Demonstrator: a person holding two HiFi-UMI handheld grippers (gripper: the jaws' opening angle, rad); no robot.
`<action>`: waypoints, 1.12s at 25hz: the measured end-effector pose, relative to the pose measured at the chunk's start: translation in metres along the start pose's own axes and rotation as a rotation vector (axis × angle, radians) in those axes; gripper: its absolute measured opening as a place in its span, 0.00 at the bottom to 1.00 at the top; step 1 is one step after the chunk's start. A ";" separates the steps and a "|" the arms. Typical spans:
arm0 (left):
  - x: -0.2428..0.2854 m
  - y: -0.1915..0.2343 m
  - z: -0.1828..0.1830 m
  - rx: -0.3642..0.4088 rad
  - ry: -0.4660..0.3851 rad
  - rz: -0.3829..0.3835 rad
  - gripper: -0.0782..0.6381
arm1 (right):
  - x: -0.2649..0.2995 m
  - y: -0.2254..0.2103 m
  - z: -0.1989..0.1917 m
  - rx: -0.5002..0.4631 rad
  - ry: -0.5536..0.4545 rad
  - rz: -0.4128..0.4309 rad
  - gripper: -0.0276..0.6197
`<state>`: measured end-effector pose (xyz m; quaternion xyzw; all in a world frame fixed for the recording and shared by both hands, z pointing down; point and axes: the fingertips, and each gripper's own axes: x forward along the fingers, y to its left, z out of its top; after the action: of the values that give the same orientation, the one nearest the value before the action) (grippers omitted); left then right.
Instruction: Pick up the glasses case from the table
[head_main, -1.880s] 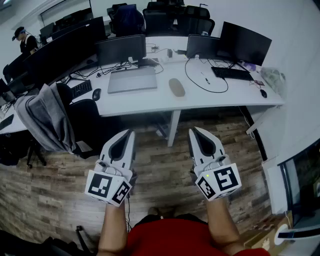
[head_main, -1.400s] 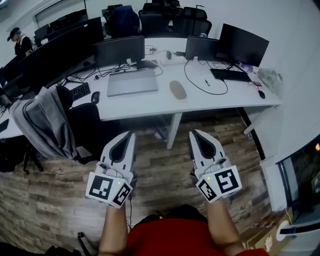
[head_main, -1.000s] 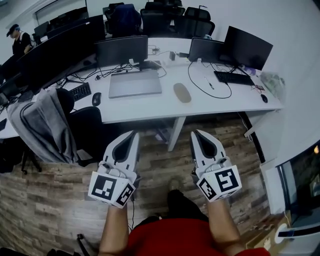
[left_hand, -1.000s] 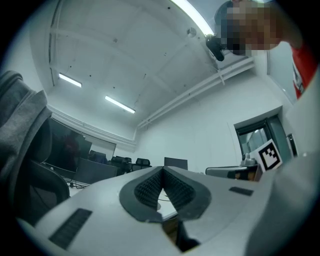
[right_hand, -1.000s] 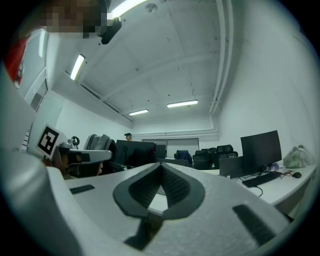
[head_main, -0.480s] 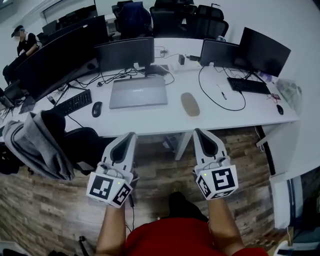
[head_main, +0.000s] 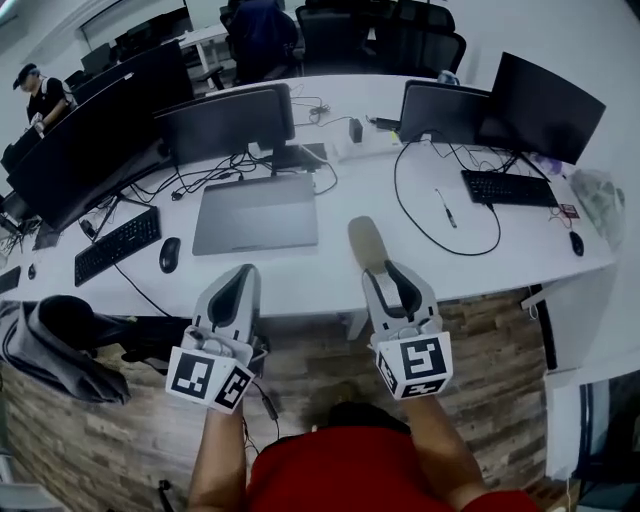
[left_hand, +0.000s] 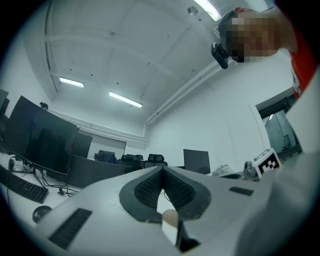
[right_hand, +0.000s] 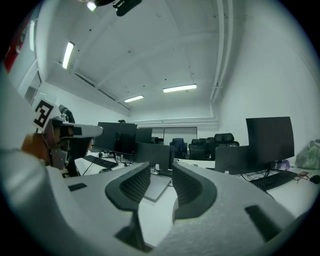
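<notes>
The glasses case is a beige oval lying on the white table, near its front edge and right of a closed grey laptop. My right gripper is level at the table's front edge, its tips just short of the case's near end. Its jaws are opening, with a gap and nothing between them. The case itself is hidden in the right gripper view. My left gripper is at the table edge in front of the laptop, shut and empty.
Monitors stand along the table's back. A keyboard and mouse lie at left, a black cable loop and second keyboard at right. A chair with a grey jacket stands lower left.
Both grippers and the person have moved forward from the wooden floor to the table's front edge. The right gripper's jaws have parted; the left stays shut.
</notes>
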<state>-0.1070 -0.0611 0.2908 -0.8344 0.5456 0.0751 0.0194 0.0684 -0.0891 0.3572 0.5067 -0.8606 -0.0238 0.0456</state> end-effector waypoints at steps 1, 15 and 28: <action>0.010 0.003 -0.004 0.001 0.002 0.007 0.12 | 0.010 -0.006 -0.006 -0.003 0.013 0.002 0.28; 0.082 0.053 -0.051 -0.031 0.078 0.014 0.12 | 0.114 -0.048 -0.118 -0.001 0.372 -0.024 0.62; 0.112 0.085 -0.087 -0.068 0.147 -0.037 0.12 | 0.175 -0.076 -0.206 0.040 0.650 -0.052 0.71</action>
<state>-0.1319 -0.2074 0.3642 -0.8479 0.5271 0.0317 -0.0478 0.0712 -0.2777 0.5651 0.5102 -0.7882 0.1549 0.3074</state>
